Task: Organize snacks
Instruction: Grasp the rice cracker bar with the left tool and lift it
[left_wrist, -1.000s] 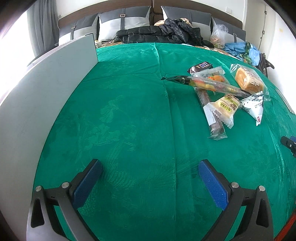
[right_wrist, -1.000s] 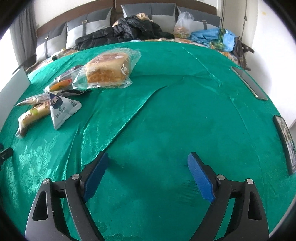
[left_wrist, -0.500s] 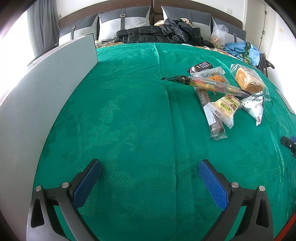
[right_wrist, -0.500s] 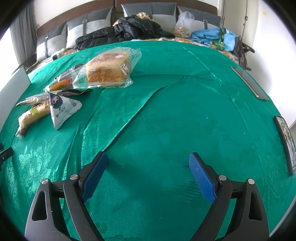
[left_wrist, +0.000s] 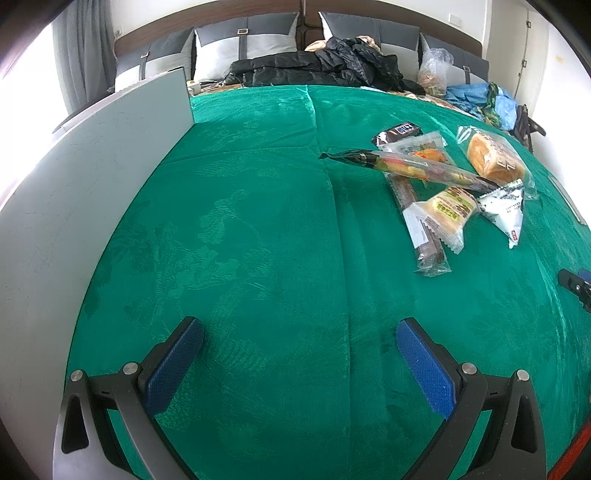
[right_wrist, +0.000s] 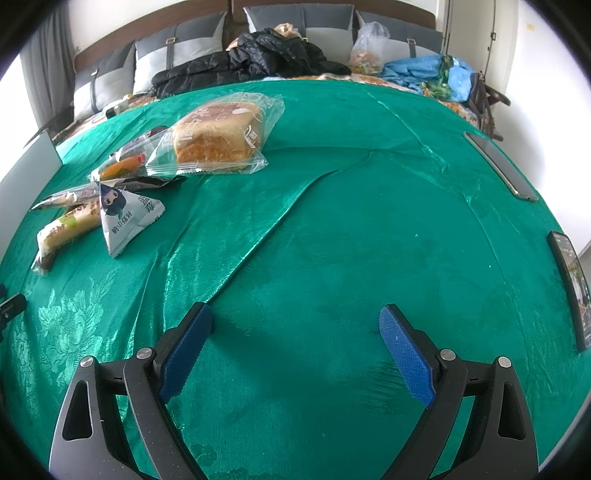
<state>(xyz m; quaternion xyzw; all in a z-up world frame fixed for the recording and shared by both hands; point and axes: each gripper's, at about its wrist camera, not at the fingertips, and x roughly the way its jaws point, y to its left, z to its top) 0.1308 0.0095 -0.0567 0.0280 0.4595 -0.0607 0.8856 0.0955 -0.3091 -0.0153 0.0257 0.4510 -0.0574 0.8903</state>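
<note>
Several wrapped snacks lie in a loose pile on the green cloth (left_wrist: 258, 240). A bagged bread loaf (left_wrist: 493, 158) (right_wrist: 218, 138), a white triangular packet (left_wrist: 508, 210) (right_wrist: 127, 218), a small bun in clear wrap (left_wrist: 447, 214) (right_wrist: 62, 229), a long dark bar (left_wrist: 417, 218), a long colourful tube pack (left_wrist: 410, 168) and a dark chocolate bar (left_wrist: 397, 133) make up the pile. My left gripper (left_wrist: 299, 330) is open and empty, well short of the pile and left of it. My right gripper (right_wrist: 295, 317) is open and empty, right of the pile.
A grey-white panel (left_wrist: 74, 192) stands along the cloth's left edge. Two phones (right_wrist: 498, 166) (right_wrist: 570, 288) lie near the right edge. Pillows, a black jacket (left_wrist: 321, 66) and plastic bags (right_wrist: 369, 48) sit at the back. Bare green cloth (right_wrist: 369, 221) spreads ahead of both grippers.
The right gripper has edged very slightly. The left gripper and the snacks have not moved.
</note>
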